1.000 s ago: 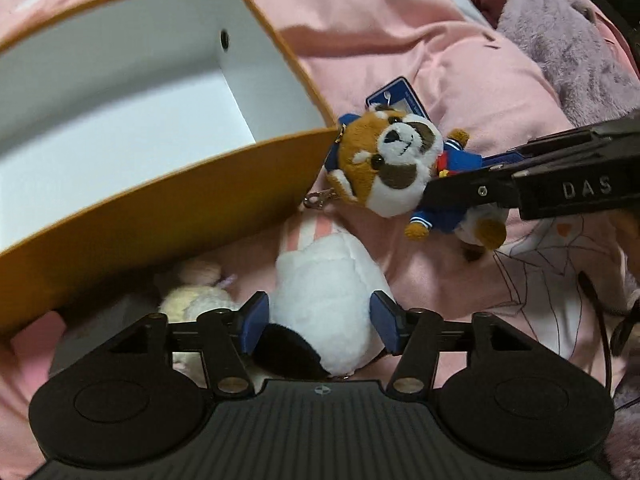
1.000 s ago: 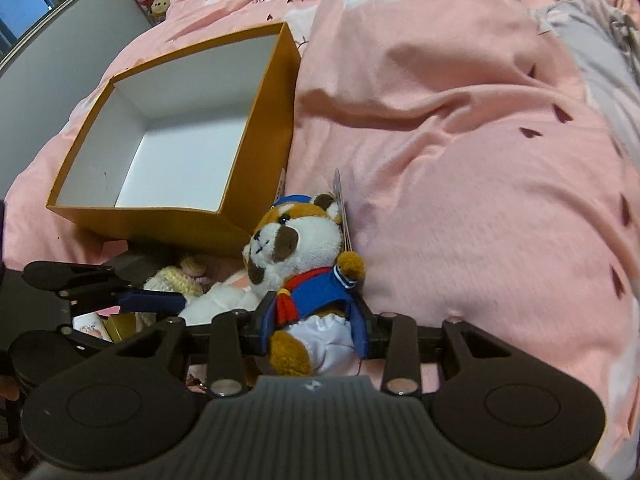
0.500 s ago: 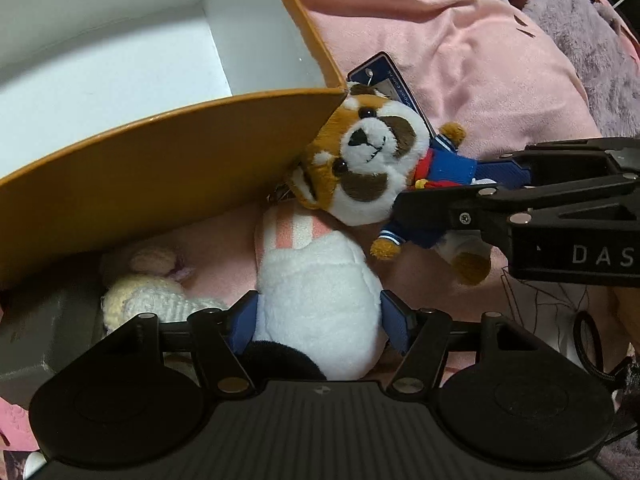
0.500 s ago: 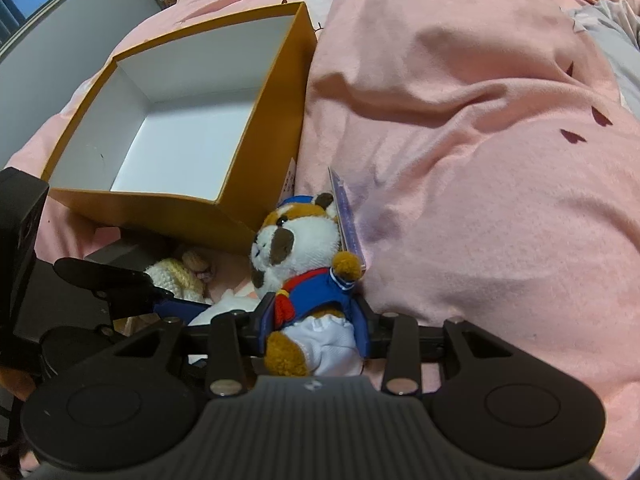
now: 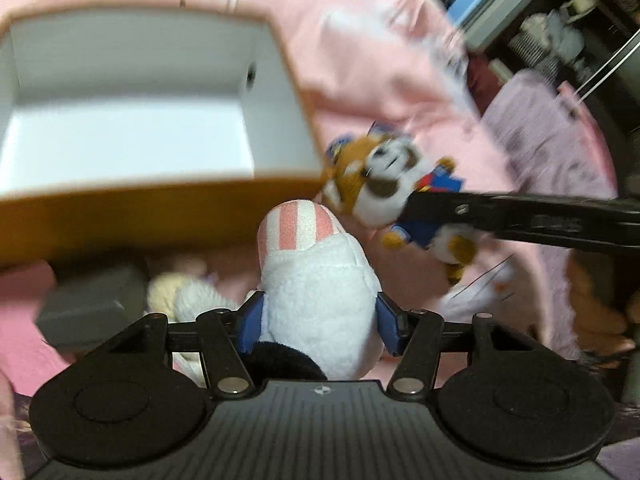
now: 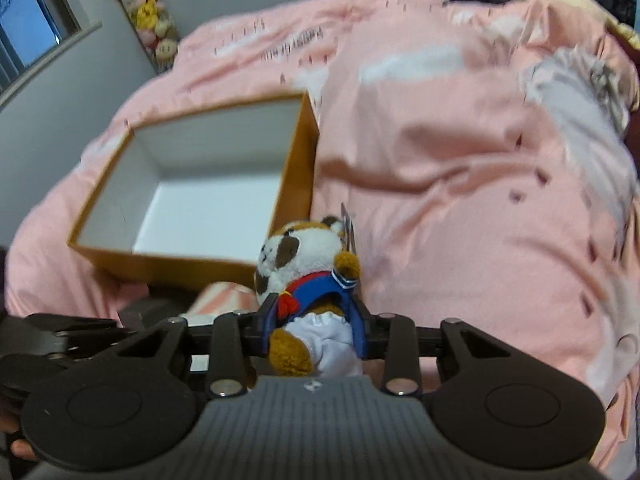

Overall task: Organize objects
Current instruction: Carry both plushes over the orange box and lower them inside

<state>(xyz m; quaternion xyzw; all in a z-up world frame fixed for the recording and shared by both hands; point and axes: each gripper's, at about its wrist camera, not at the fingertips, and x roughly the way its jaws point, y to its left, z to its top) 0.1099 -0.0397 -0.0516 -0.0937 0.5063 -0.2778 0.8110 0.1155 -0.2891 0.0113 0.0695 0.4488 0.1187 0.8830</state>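
Note:
An open orange box (image 5: 120, 208) with a white inside lies on the pink bedding. My left gripper (image 5: 320, 320) is closing on a white plush (image 5: 316, 280) with a pink-striped end, and its blue pads press on both flanks; the striped end points up in front of the box wall. My right gripper (image 6: 316, 328) is closing on a brown-and-white plush animal in a blue sailor suit (image 6: 304, 256), gripped at the waist, just beside the box's near right corner (image 6: 296, 168). In the left wrist view that animal (image 5: 380, 184) hangs from the right gripper's fingers (image 5: 500, 216).
A grey block (image 5: 92, 300) and a cream plush (image 5: 180, 292) lie below the box's front wall. Rumpled pink duvet (image 6: 440, 160) spreads to the right; a lilac fuzzy blanket (image 5: 540, 140) lies further off. A column of small plushes (image 6: 148, 20) hangs on the wall.
Both grippers have risen with their plushes. The white plush has come up off the bedding, and the sailor animal has moved up beside the box's corner. More of the box's inside shows.

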